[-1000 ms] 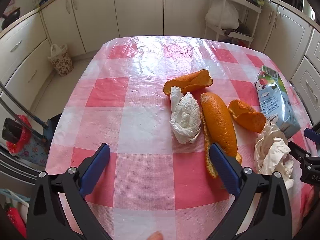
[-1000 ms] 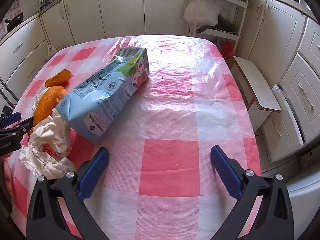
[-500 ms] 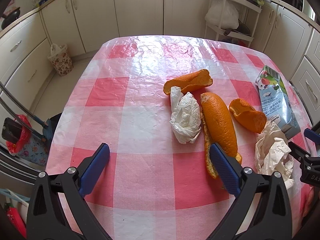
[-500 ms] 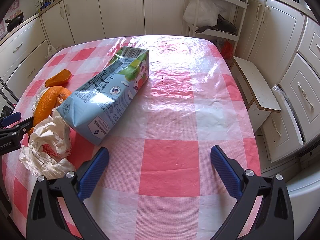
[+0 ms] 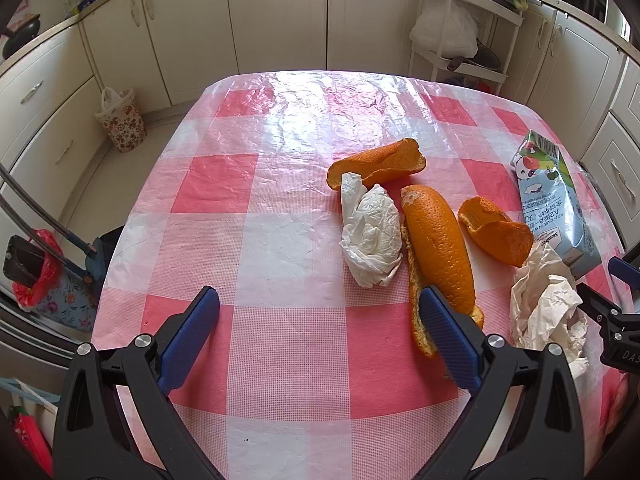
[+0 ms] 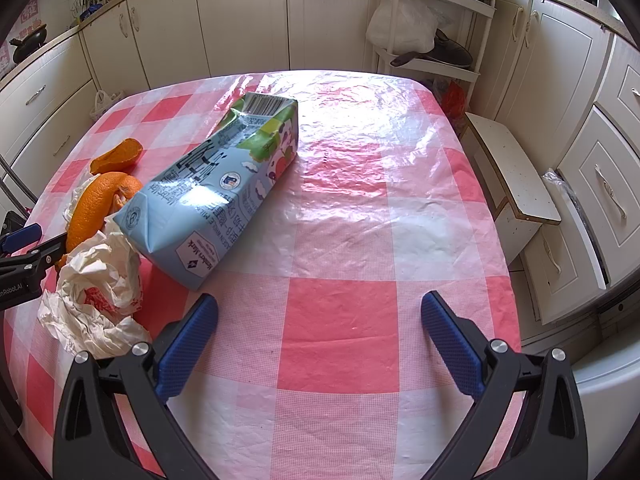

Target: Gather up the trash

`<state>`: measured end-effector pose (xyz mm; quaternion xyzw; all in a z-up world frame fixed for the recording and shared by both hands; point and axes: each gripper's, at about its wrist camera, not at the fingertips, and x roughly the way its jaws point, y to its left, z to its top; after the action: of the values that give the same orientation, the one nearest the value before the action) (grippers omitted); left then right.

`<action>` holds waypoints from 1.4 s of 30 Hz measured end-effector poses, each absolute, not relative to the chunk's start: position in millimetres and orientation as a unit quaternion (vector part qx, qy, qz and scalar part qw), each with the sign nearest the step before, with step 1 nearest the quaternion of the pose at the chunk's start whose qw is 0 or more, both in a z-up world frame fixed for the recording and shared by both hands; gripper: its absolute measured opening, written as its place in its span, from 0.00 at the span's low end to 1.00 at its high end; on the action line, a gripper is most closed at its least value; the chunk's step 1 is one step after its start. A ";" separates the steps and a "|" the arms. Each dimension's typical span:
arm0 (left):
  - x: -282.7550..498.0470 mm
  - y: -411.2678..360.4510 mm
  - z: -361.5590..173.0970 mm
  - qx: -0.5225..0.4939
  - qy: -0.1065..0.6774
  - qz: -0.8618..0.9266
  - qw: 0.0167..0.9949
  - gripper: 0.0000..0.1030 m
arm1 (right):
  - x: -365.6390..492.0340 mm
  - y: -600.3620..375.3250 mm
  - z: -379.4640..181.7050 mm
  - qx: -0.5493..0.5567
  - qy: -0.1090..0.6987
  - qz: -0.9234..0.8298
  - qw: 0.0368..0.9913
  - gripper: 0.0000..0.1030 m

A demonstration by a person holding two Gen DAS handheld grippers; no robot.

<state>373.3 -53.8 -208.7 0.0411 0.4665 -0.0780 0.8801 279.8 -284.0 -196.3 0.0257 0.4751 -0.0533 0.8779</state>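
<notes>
Your left gripper hovers over the bench with its fingers spread wide, holding nothing. Ahead of it lies the trash — a white tissue, then a long peel whose near end sits under the right finger, with a curled peel beyond and a smaller peel to the right. Next comes crumpled paper, touching the carton lying on its side. Your right gripper is also wide open and empty — over bare cloth, carton and paper just beside its left finger.
</notes>
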 end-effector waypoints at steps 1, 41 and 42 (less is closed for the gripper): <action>373.0 -54.1 -208.6 0.041 0.467 -0.078 0.880 0.93 | 279.8 -284.2 -196.2 0.026 0.475 -0.053 0.878 0.94; 311.4 -32.1 -189.4 0.046 0.428 -0.088 0.898 0.93 | 280.9 -282.8 -196.8 0.028 0.474 -0.052 0.878 0.94; 298.0 -26.5 -184.9 0.039 0.416 -0.089 0.904 0.93 | 280.8 -282.8 -196.9 0.028 0.474 -0.052 0.878 0.94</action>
<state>298.0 -26.5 -184.9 0.0395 0.4160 -0.0893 0.9041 280.8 -282.8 -196.9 0.0277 0.4745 -0.0520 0.8783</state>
